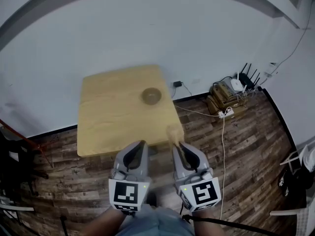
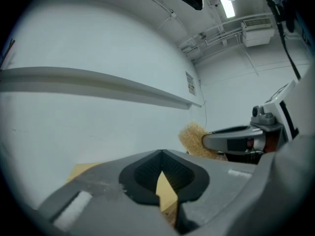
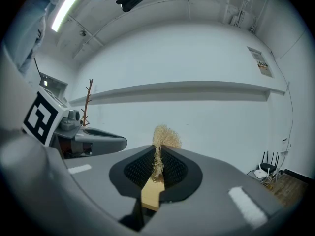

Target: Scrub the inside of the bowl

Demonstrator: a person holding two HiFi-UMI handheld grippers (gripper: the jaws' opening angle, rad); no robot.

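Observation:
A small brown bowl (image 1: 151,96) stands on the far right part of a square wooden table (image 1: 108,117). Both grippers hang in the air short of the table's near edge, well away from the bowl. My right gripper (image 1: 176,144) is shut on a tan fibrous scrubber (image 1: 173,132), whose tuft sticks out past the fingertips. In the right gripper view the scrubber (image 3: 166,135) is pinched between the pads of the right gripper (image 3: 158,152). My left gripper (image 1: 140,145) is shut with nothing in it. In the left gripper view the left gripper (image 2: 161,154) points toward the white wall, with the scrubber (image 2: 193,137) at its right.
A white wall runs behind the table. On the wood floor at the right, a router (image 1: 237,85) sits on stacked boxes, with a power strip (image 1: 226,113) and cables. A white chair (image 1: 304,161) stands at the far right and dark gear (image 1: 12,156) at the left.

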